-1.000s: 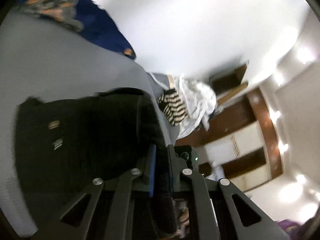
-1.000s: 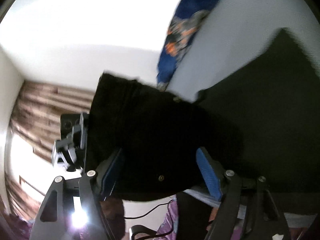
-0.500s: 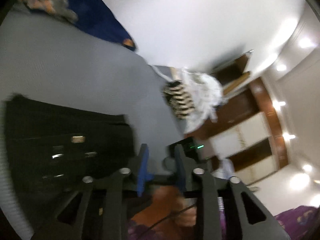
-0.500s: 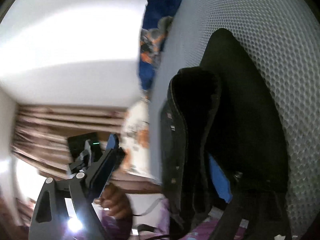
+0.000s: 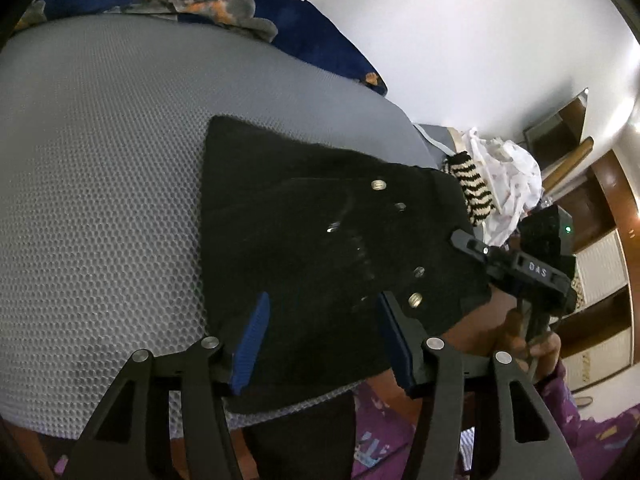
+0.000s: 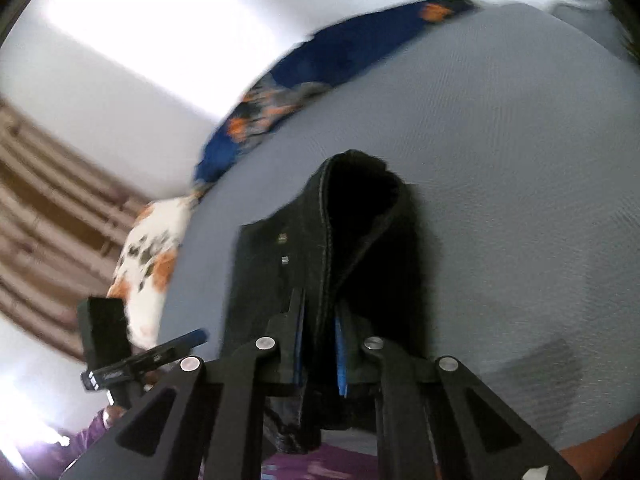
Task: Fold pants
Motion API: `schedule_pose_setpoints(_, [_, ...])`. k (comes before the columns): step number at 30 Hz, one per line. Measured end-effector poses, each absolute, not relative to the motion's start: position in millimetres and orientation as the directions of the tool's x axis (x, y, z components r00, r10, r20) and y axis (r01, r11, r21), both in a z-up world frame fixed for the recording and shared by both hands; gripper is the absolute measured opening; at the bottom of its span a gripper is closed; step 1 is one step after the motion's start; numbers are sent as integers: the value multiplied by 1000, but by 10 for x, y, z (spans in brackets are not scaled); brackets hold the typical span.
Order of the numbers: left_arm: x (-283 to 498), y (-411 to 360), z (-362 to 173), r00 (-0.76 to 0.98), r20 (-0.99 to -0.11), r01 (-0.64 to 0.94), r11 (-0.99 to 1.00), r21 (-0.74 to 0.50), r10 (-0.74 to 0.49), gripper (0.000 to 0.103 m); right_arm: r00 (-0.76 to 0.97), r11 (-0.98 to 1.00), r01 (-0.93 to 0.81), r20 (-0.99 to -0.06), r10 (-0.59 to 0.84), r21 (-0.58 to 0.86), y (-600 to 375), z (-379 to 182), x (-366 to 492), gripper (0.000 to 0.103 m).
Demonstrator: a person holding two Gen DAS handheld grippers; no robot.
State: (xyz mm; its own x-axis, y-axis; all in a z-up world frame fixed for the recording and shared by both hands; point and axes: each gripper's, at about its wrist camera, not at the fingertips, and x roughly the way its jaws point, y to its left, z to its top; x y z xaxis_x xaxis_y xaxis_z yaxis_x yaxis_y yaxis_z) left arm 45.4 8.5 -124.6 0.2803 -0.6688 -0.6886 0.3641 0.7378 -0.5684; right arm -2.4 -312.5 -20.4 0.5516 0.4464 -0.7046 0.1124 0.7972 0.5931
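The black pants [image 5: 320, 236] lie folded on the grey mesh bed surface [image 5: 100, 184], metal buttons facing up. My left gripper [image 5: 320, 320] is open, its blue pads spread over the near edge of the pants without clamping them. My right gripper [image 6: 318, 340] is shut on the near edge of the pants [image 6: 360, 240], whose folded waistband stands up as a ridge in front of it. The right gripper also shows in the left wrist view [image 5: 516, 264] at the pants' right edge.
A blue and orange patterned cloth [image 5: 224, 12] lies along the far edge of the bed. A striped black and white garment [image 5: 472, 184] and white clothes [image 5: 508, 176] sit at the right. A white and orange cloth [image 6: 148, 256] lies at the left in the right wrist view.
My left gripper has let go of the pants and opened wide. The pants now lie flat and folded on the bed. My right gripper has closed on their edge.
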Motion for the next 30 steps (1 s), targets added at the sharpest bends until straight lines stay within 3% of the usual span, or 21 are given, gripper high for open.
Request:
schedule_pose_setpoints(3, [472, -54, -1366, 257, -709, 374, 744, -554, -657, 59, 528, 772, 136, -705, 473, 620, -3225, -473, -36, 12])
schedule_pose_setpoints(13, [451, -197, -1347, 304, -736, 384, 785, -486, -604, 62, 566, 634, 92, -564, 601, 768, -3262, -552, -40, 12])
schedule_pose_setpoints(19, [530, -251, -1538, 313, -774, 356, 824, -441, -550, 63, 563, 537, 175, -531, 633, 825, -3367, -829, -20, 12])
schedule_pose_setpoints(26, [615, -36, -1547, 351, -772, 283, 846, -451, -529, 63, 566, 460, 78, -419, 710, 885, -3153, -600, 53, 12])
schedule_pose_setpoints(30, [664, 45, -1523, 352, -762, 247, 840, -484, -543, 63, 547, 548, 197, -555, 626, 813, -3430, -944, -12, 12])
